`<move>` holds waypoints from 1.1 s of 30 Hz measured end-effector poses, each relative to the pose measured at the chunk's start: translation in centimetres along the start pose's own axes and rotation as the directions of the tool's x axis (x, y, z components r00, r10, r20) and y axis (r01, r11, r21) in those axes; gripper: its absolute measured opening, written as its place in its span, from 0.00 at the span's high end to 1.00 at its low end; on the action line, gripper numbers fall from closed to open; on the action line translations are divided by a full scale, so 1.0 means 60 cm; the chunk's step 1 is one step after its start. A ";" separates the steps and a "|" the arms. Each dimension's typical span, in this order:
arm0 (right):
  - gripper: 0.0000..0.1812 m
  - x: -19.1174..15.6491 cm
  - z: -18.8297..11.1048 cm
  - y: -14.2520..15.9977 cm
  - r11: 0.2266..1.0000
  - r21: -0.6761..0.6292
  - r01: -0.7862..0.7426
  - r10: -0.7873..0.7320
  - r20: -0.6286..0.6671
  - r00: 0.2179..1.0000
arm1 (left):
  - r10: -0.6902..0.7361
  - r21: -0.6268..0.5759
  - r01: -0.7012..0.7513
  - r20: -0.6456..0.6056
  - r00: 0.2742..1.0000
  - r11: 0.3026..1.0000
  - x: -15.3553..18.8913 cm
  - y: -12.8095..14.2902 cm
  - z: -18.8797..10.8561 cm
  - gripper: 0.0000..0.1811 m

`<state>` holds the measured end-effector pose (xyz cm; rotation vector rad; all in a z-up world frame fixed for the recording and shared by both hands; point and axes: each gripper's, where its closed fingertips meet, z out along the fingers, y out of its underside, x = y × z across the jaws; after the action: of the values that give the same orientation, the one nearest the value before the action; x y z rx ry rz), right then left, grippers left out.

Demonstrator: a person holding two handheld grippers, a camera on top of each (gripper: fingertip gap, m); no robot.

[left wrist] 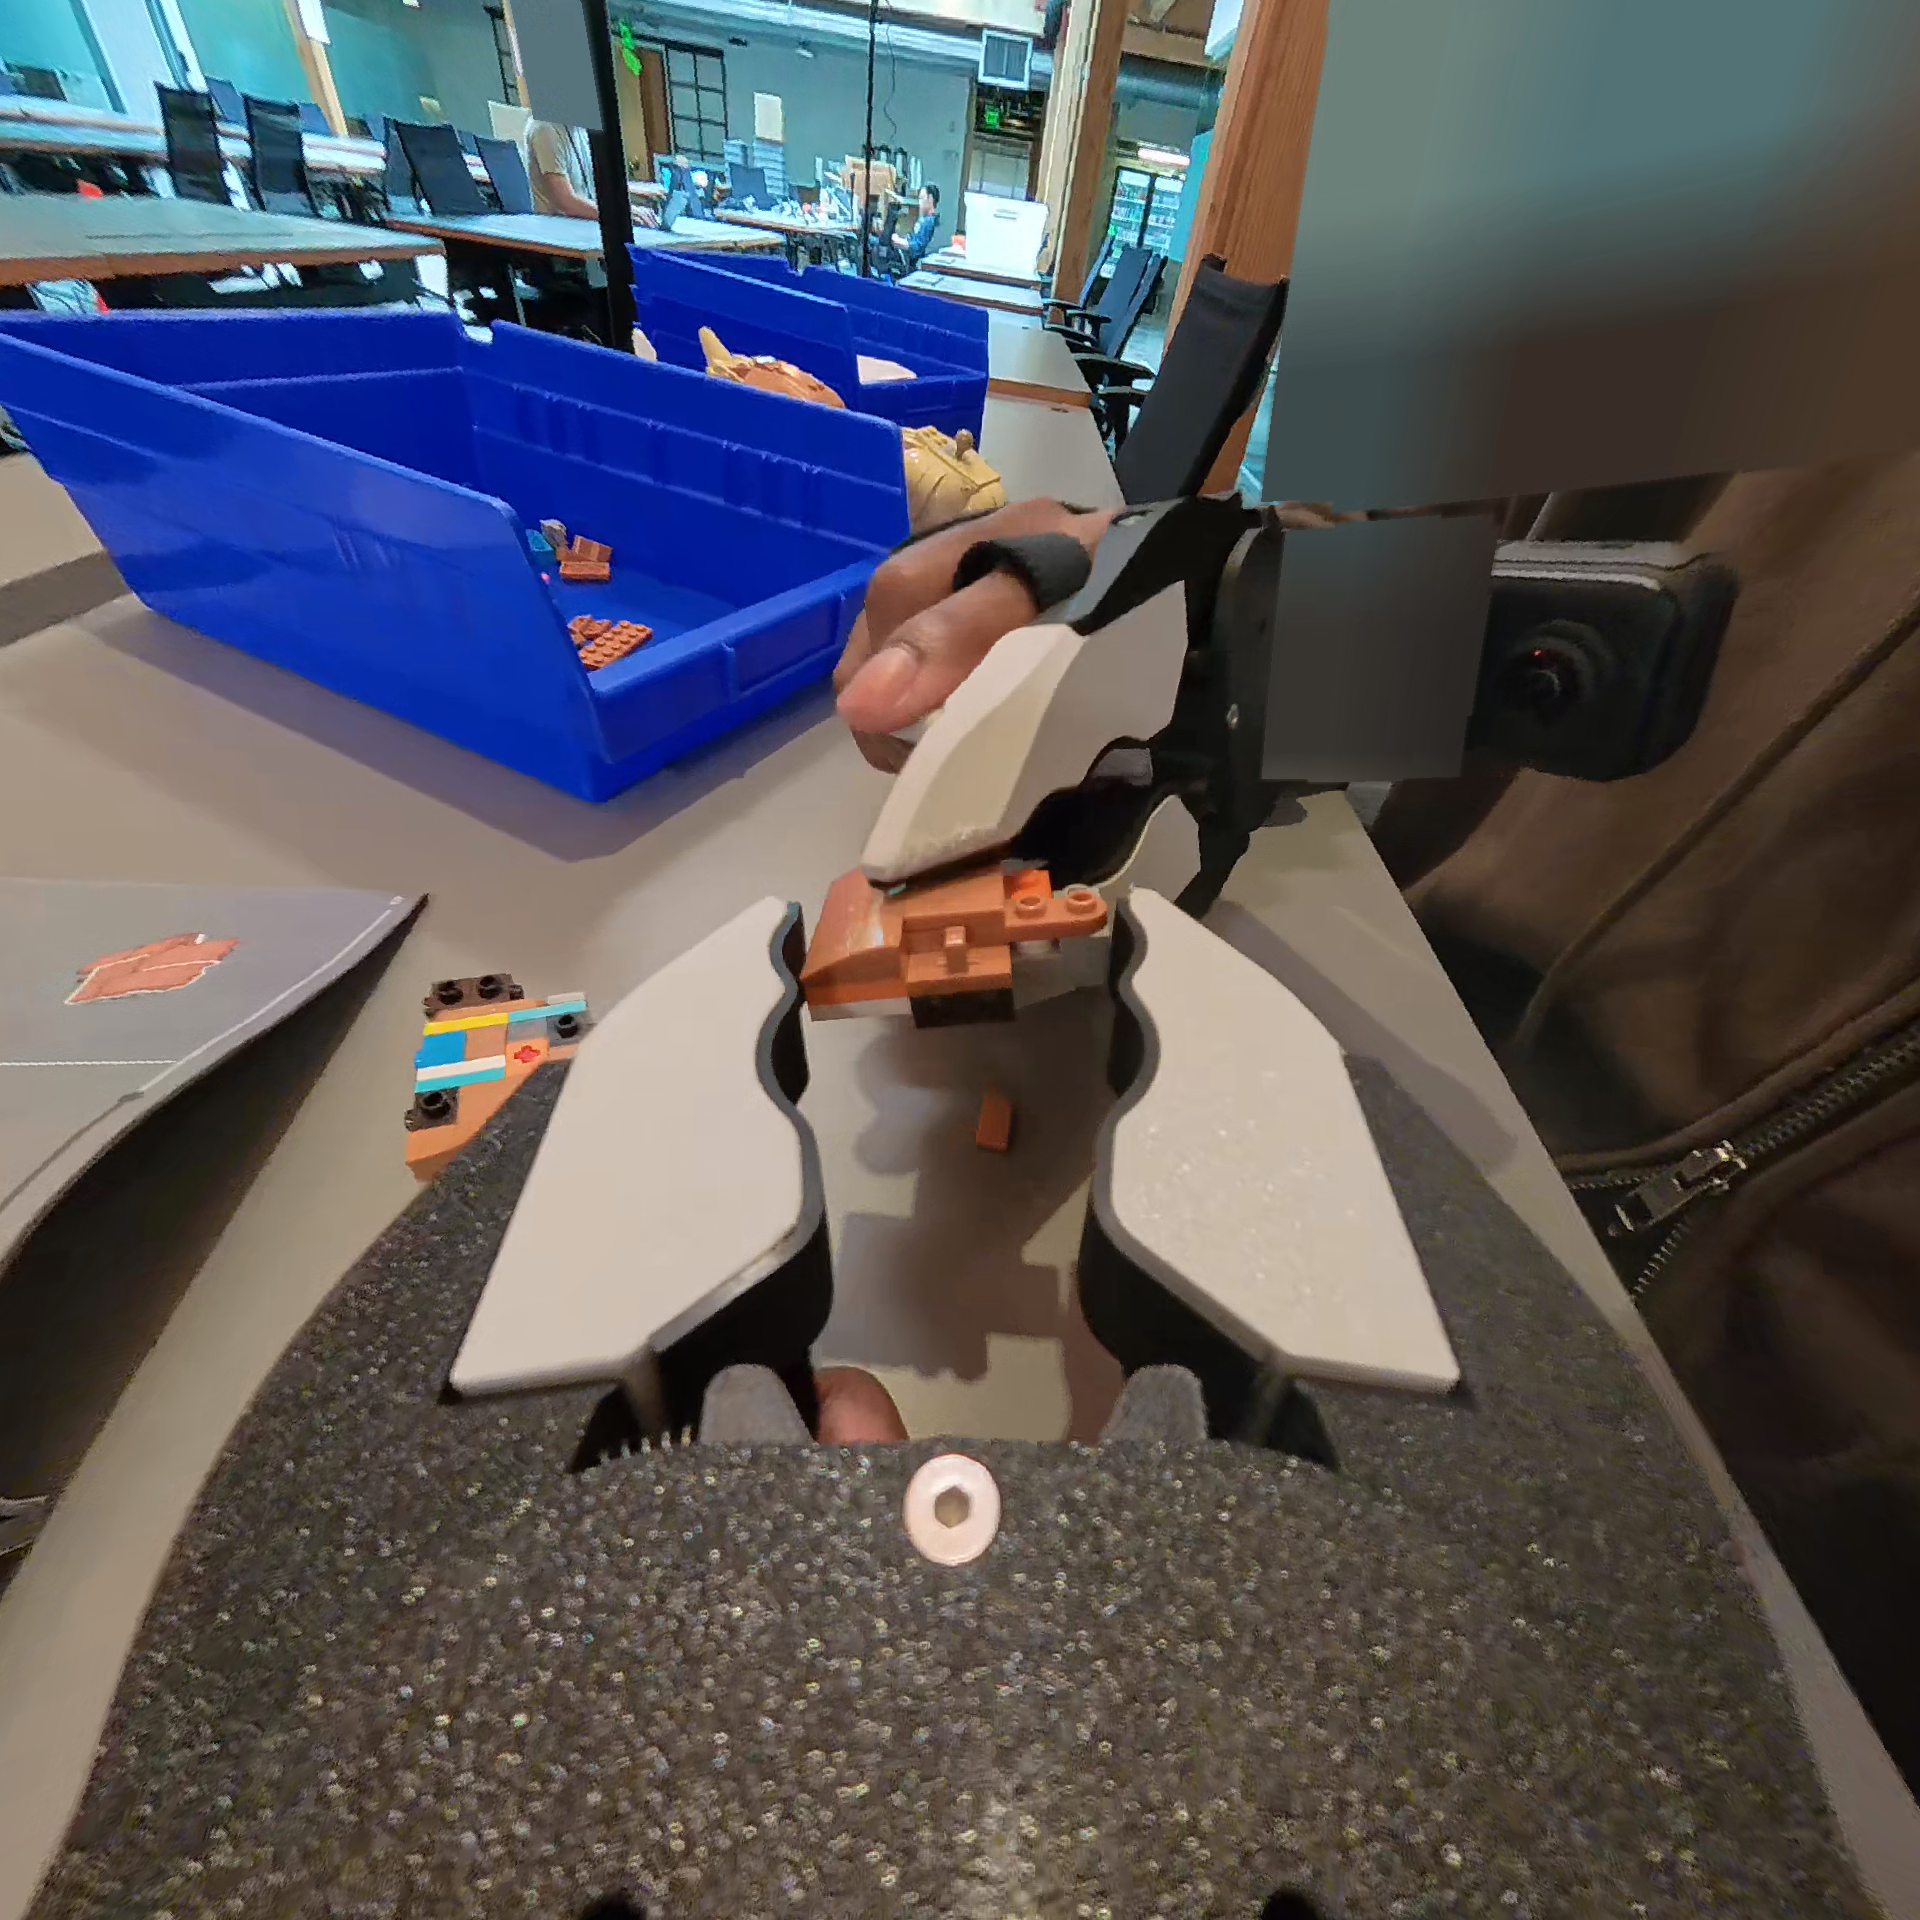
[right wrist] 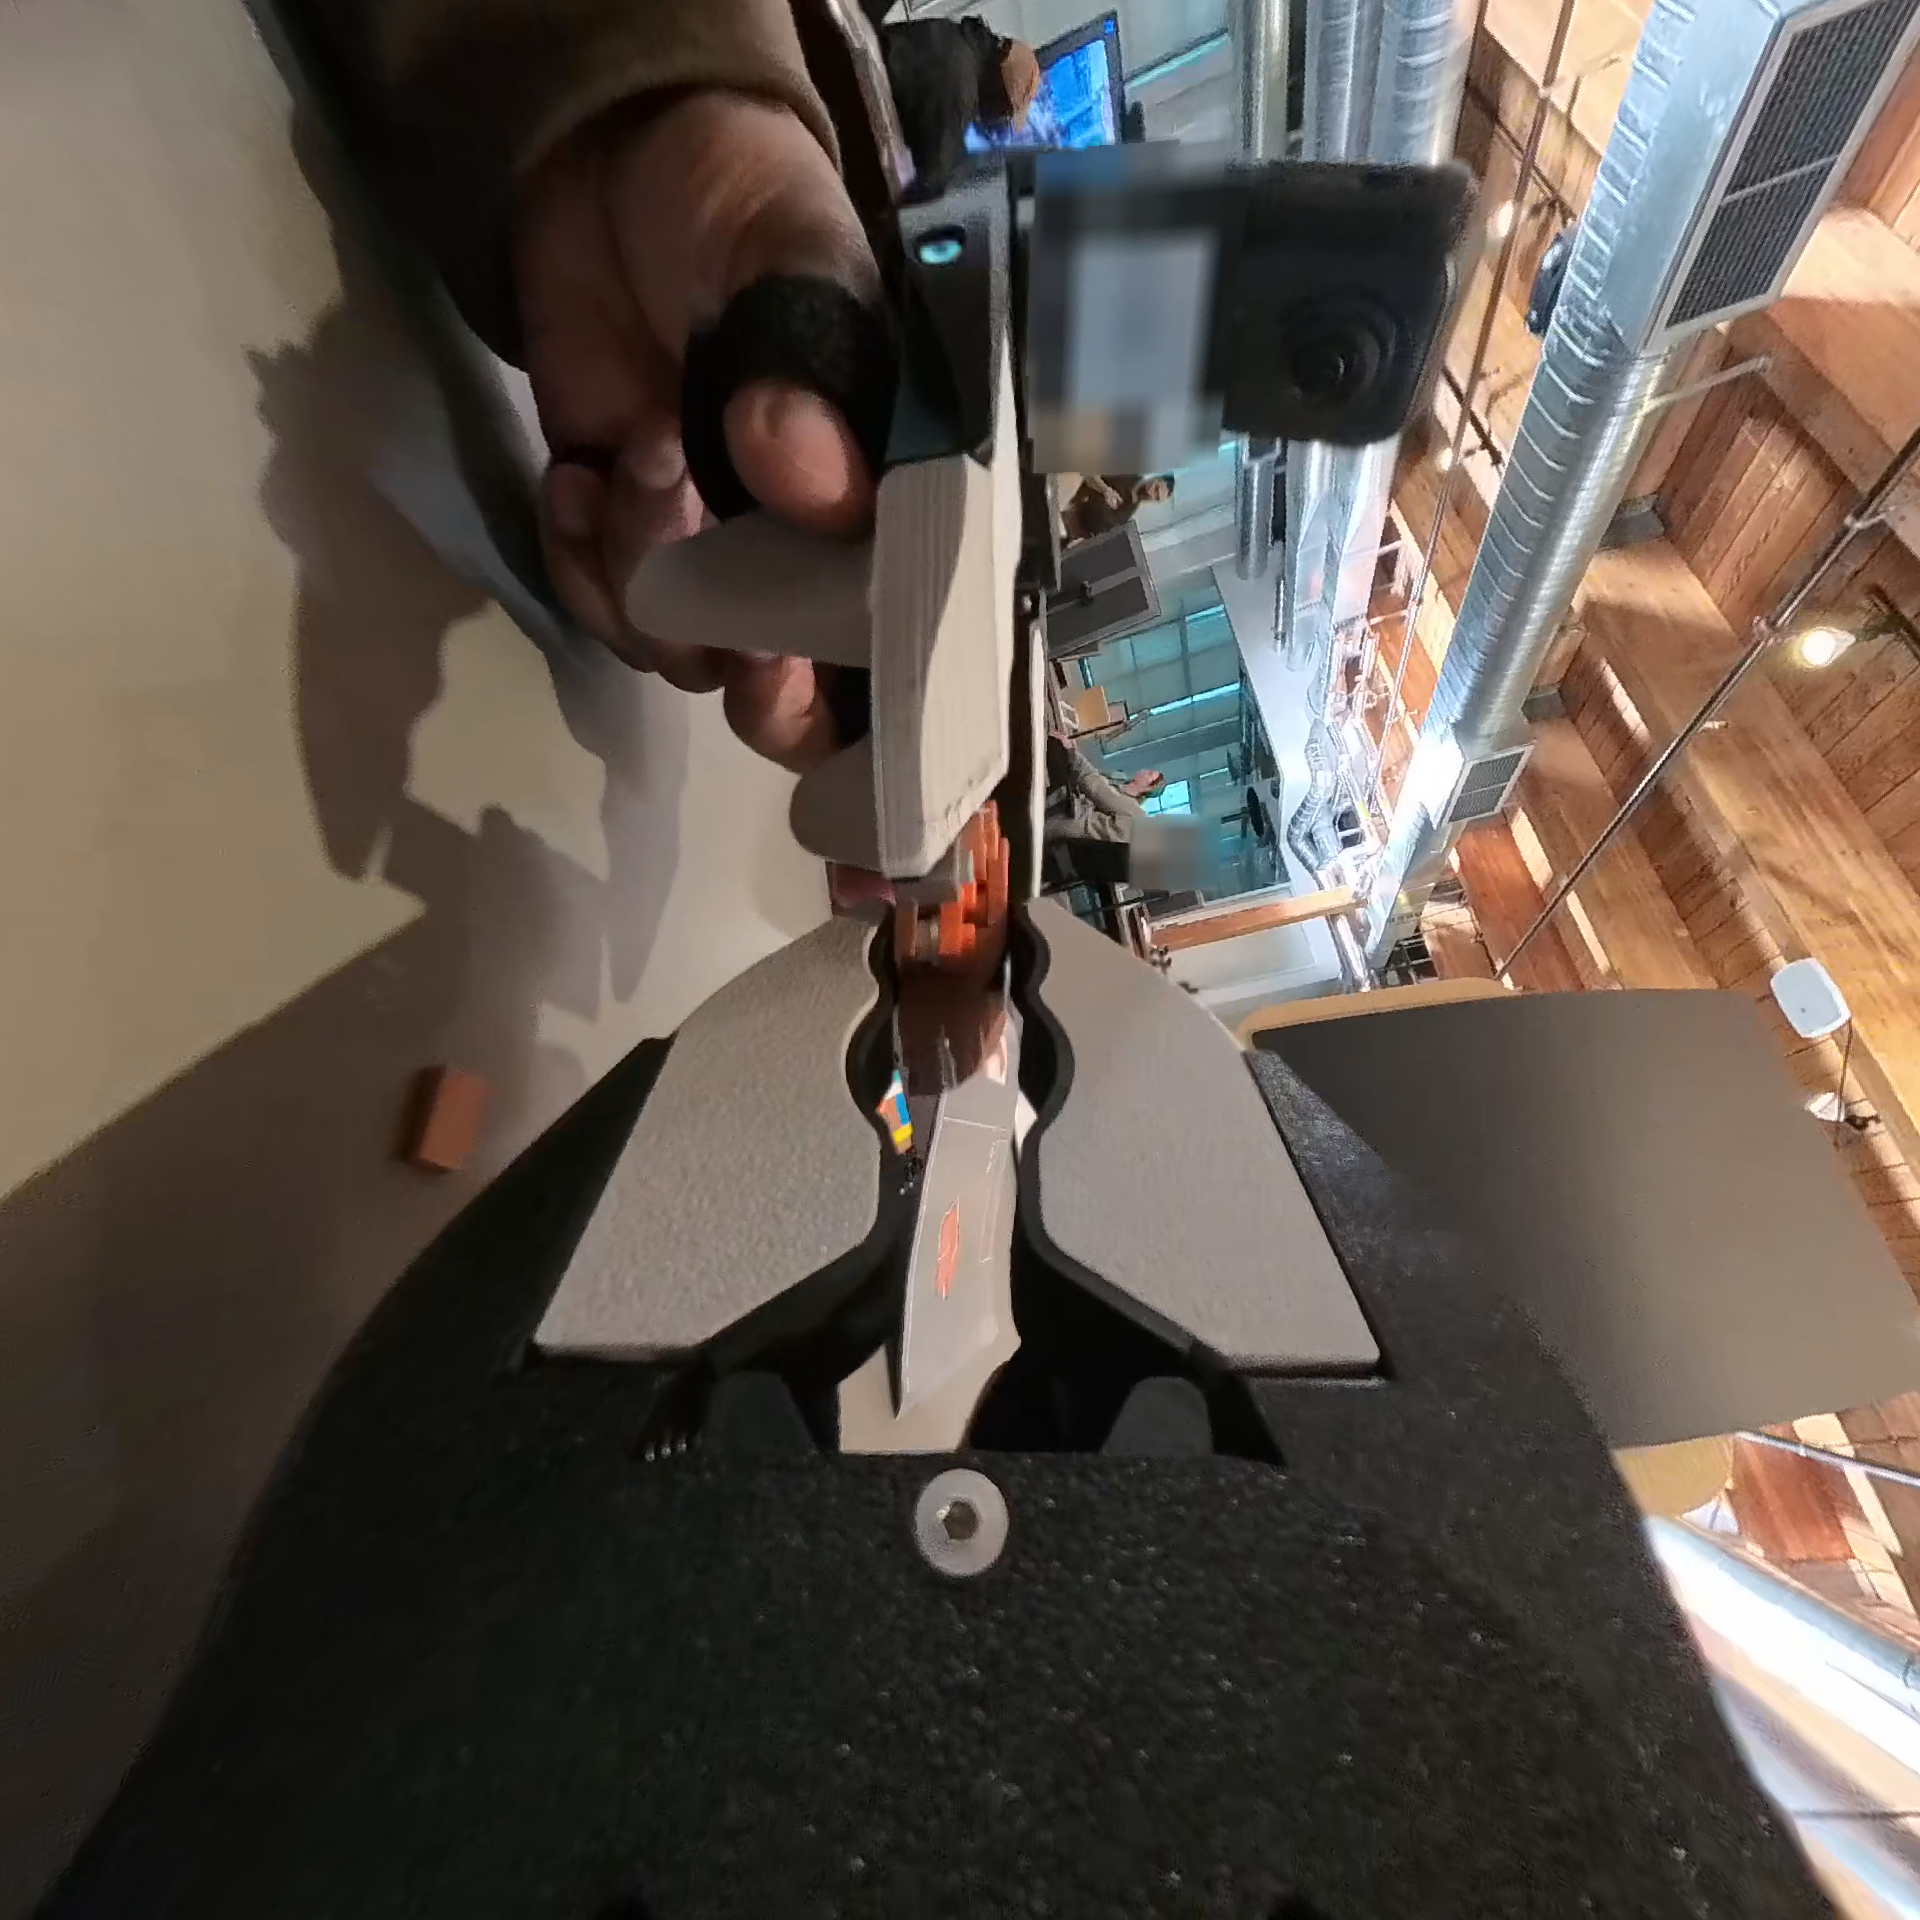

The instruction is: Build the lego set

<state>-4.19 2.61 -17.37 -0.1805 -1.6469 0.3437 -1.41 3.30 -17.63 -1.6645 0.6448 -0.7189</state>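
Note:
A brown and orange lego assembly (left wrist: 914, 951) hangs a little above the grey table, held from two sides. My left gripper (left wrist: 956, 925) is shut on it, one fingertip at each end. My right gripper (left wrist: 971, 868) comes in from the right and pinches its top rear edge. In the right wrist view my right gripper (right wrist: 954, 966) is nearly closed on the assembly (right wrist: 951, 1023), and the left gripper (right wrist: 935, 852) meets it from above. A small loose brown brick (left wrist: 994, 1120) lies on the table under the assembly; it also shows in the right wrist view (right wrist: 447, 1120).
A second lego sub-assembly (left wrist: 488, 1060) with blue, yellow and black parts lies to the left, beside an open instruction booklet (left wrist: 156, 1018). A blue bin (left wrist: 416, 520) holding a few brown pieces stands behind, with another blue bin (left wrist: 831, 322) farther back. The table edge (left wrist: 1475, 1039) runs close on the right. Only a small space, under 4 cm, lies between the two pairs of fingers. Both grippers' tips are roughly 8 cm from the small loose brown brick (left wrist: 994, 1120).

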 end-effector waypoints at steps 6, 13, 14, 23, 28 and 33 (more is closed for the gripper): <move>0.81 0.013 -0.008 0.030 0.994 -0.045 -0.102 0.102 0.014 0.995 | 0.050 0.026 -0.052 0.083 0.995 0.998 -0.023 -0.007 -0.014 0.69; 0.80 0.024 -0.019 0.058 0.969 -0.081 -0.231 0.236 0.059 0.970 | 0.090 0.000 -0.091 0.138 0.986 0.996 -0.041 -0.002 -0.024 0.69; 0.81 0.022 -0.021 0.062 0.965 -0.089 -0.247 0.254 0.075 0.964 | 0.104 -0.016 -0.103 0.147 0.984 0.995 -0.044 0.001 -0.024 0.69; 0.83 -0.002 -0.041 0.107 0.891 -0.193 -0.412 0.450 0.243 0.859 | 0.199 -0.391 -0.112 0.189 0.962 0.913 -0.072 0.089 -0.031 0.69; 0.84 -0.016 -0.062 0.133 0.856 -0.266 -0.443 0.511 0.316 0.799 | 0.145 -0.540 -0.023 0.185 0.972 0.842 -0.077 0.133 -0.048 0.69; 0.84 -0.018 -0.076 0.142 0.841 -0.289 -0.457 0.537 0.351 0.767 | 0.097 -0.566 0.022 0.179 0.979 0.824 -0.075 0.143 -0.055 0.69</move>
<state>-0.26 10.81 -20.81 -0.7474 -2.0504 0.6709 -7.18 2.81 -26.06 -2.2316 0.7921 -0.3268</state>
